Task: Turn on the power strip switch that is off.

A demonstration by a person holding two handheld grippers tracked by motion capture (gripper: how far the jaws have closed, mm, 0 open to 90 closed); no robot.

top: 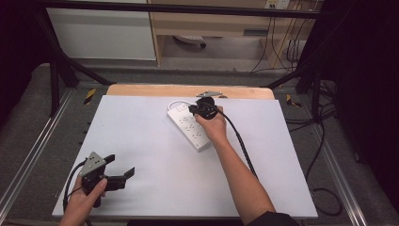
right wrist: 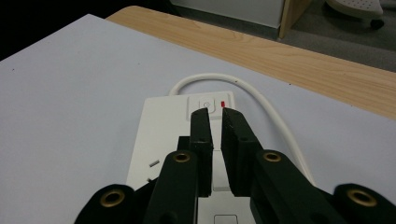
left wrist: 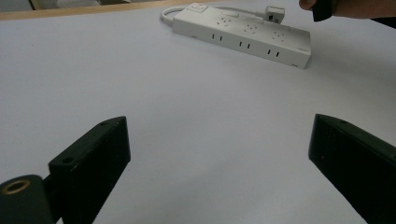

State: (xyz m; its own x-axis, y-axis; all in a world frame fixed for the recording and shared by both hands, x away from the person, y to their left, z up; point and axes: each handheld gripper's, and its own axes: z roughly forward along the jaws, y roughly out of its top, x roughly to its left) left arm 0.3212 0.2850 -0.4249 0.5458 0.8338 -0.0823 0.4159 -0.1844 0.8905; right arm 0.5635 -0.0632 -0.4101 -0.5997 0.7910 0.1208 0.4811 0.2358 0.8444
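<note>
Lit evenly from overhead, with the white tabletop (top: 155, 141) bright and faintly bluish. Fell off into deep black toward 9 and 3 o'clock in the high view. Threw only soft, short shadows beneath the left gripper (top: 120, 174) and along the power strip (top: 188, 126). Showed no harsh glare. Rendered the near jaws soft and slightly blurred in both gripper views, and the far background toward 12 o'clock hazy.
</note>
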